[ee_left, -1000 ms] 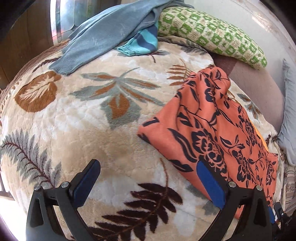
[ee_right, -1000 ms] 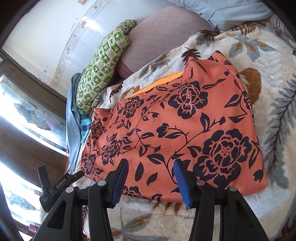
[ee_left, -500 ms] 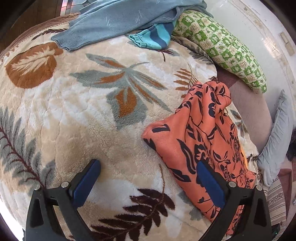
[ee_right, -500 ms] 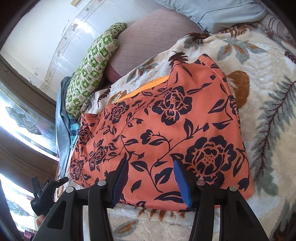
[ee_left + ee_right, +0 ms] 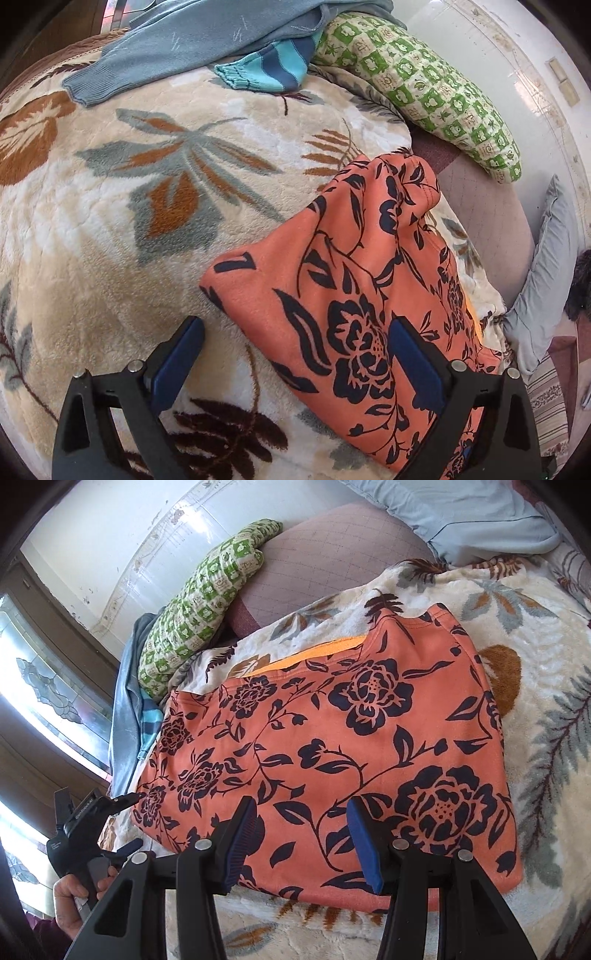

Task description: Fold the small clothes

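A coral-orange garment printed with dark navy flowers (image 5: pixel 332 746) lies flat on a cream plush blanket with grey, rust and brown leaf patterns (image 5: pixel 110 229) that covers the bed. A strip of plain brighter orange fabric (image 5: pixel 306 657) peeks out along the garment's far edge.

The left gripper (image 5: pixel 295 354) hovers at one corner of the garment; its jaws have just been closing a little, yet they stand wide apart and released, with the corner between them and neither pad pressing on it. In the right wrist view a hand (image 5: pixel 72 904) holds this gripper at the garment's left end. The right gripper (image 5: pixel 301 834) sits over the near edge, jaws about half spread and gripping nothing.

Around the work lie a grey-blue knitted sweater (image 5: pixel 207 40) and a turquoise and navy striped piece (image 5: pixel 269 70) at the far side, a green and white checked pillow (image 5: pixel 424 88), a mauve quilted cushion (image 5: pixel 332 561) and a pale blue pillow (image 5: pixel 480 513). None lies on the garment.
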Demonstrator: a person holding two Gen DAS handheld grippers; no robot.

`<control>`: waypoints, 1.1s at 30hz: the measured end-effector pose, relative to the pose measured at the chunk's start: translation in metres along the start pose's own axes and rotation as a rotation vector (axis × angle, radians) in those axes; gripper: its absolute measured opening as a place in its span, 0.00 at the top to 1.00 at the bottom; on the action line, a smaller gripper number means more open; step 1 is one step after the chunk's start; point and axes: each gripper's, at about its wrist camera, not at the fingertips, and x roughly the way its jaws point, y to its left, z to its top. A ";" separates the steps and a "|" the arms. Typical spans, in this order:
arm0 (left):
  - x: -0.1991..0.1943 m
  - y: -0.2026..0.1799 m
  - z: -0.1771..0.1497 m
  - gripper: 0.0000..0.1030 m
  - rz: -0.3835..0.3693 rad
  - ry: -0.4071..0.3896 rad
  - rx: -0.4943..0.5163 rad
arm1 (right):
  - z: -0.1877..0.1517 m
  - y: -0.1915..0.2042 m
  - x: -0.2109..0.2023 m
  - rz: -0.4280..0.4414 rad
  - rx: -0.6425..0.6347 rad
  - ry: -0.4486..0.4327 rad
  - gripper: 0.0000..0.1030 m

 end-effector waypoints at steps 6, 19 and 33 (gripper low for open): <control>0.013 -0.010 -0.001 0.29 -0.024 -0.032 0.090 | 0.004 -0.004 0.002 -0.020 0.013 -0.008 0.47; 0.012 0.001 -0.008 0.70 -0.230 -0.143 0.082 | 0.005 0.002 0.015 -0.073 -0.026 -0.004 0.47; -0.049 -0.093 -0.034 0.78 -0.263 -0.277 0.476 | 0.023 -0.061 -0.010 0.045 0.302 -0.076 0.47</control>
